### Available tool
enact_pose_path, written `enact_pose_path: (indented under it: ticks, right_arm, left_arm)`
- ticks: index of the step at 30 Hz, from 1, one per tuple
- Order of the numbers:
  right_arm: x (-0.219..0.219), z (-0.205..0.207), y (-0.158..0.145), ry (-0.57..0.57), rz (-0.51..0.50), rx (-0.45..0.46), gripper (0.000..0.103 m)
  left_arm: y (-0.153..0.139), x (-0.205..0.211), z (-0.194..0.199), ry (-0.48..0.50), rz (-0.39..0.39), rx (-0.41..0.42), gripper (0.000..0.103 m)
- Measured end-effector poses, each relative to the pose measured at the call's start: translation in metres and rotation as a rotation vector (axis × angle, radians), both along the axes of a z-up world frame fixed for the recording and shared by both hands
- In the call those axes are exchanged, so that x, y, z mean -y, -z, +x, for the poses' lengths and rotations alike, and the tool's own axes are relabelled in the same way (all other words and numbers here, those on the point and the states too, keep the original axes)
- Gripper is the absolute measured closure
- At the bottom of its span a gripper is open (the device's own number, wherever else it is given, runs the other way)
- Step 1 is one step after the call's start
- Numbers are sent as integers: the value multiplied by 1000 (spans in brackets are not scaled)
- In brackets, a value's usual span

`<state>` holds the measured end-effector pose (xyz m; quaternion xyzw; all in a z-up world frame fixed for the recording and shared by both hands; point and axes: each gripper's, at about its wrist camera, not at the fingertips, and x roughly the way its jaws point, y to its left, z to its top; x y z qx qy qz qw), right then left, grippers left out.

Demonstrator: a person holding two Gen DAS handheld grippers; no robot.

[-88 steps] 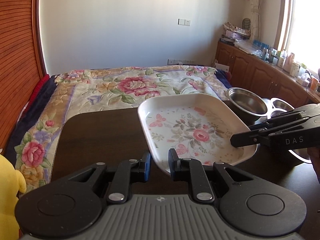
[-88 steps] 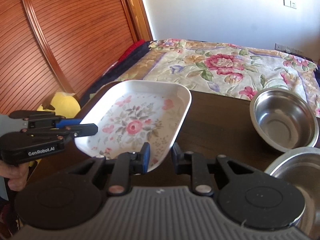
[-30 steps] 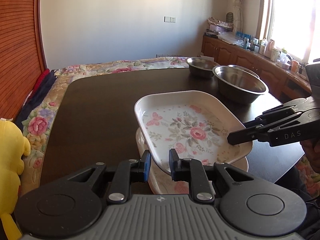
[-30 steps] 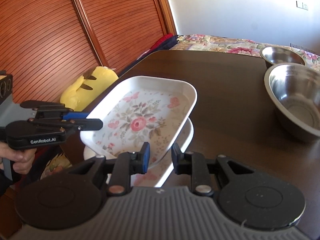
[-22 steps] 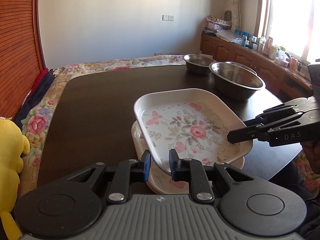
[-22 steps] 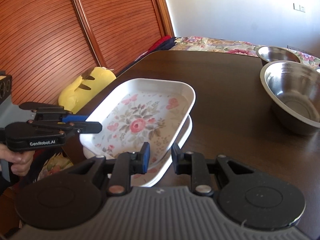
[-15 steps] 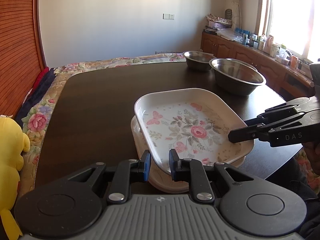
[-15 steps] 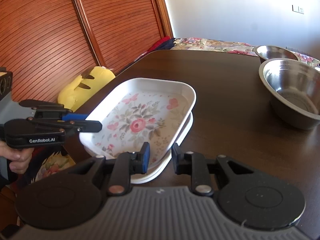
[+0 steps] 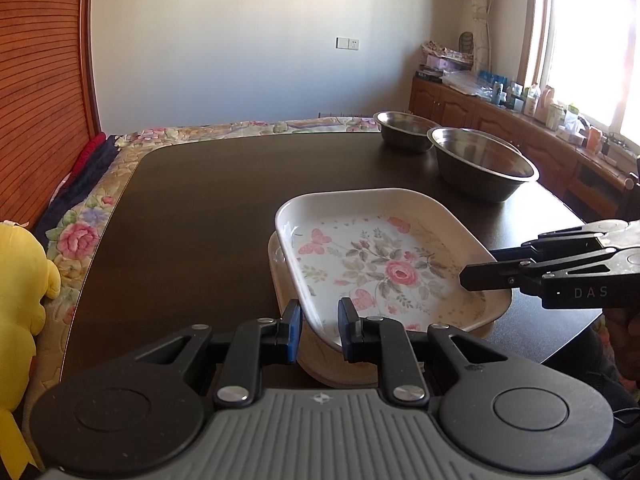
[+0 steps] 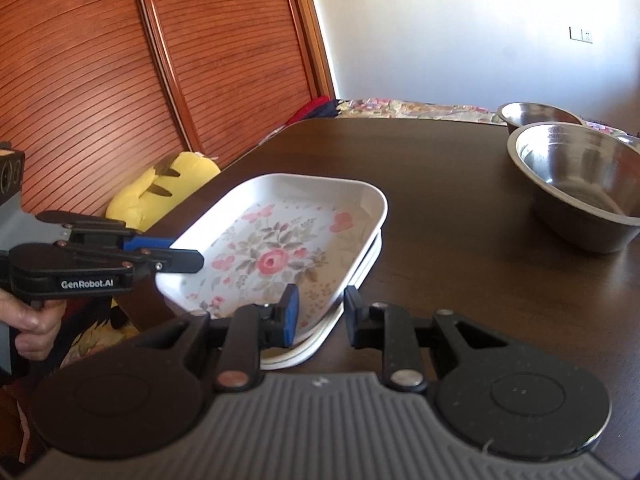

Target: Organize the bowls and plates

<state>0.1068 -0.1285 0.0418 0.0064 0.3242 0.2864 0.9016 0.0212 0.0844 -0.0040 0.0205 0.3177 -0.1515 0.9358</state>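
A white rectangular plate with a pink flower print [image 9: 384, 264] [image 10: 280, 248] rests nested on a second like plate [image 9: 288, 320] [image 10: 320, 340] at the near edge of the dark table. My left gripper [image 9: 319, 328] [image 10: 184, 258] straddles the top plate's near rim, jaws slightly apart. My right gripper [image 10: 319, 312] [image 9: 476, 276] straddles the opposite rim, and its jaws stand wider, clear of the rim. A large steel bowl [image 9: 482, 162] [image 10: 580, 184] and a smaller steel bowl [image 9: 404, 130] [image 10: 538, 114] stand at the table's far right.
The dark table [image 9: 208, 208] ends close to me and at the right. A yellow plush toy [image 9: 20, 280] [image 10: 160, 188] lies off the left side. A floral bed [image 9: 224, 130], wooden slatted wall [image 10: 120, 60] and cluttered side cabinet [image 9: 520, 120] surround the table.
Both grippers carried the top plate back over the table and lowered it onto the second plate. Since half a second ago both pairs of jaws have spread, the right more than the left.
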Motion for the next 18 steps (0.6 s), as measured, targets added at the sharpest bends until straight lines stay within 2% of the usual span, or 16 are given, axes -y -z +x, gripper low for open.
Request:
enact_pose_path:
  ticks: [5,18]
  right_arm:
    - [1,-3,3,6,19,2,75]
    - [7,-9,2,30,37,46,75]
  left_arm:
    - [1,1,0,-32,40,7,82]
    - [-6,-3,0,-53,-1,39,82]
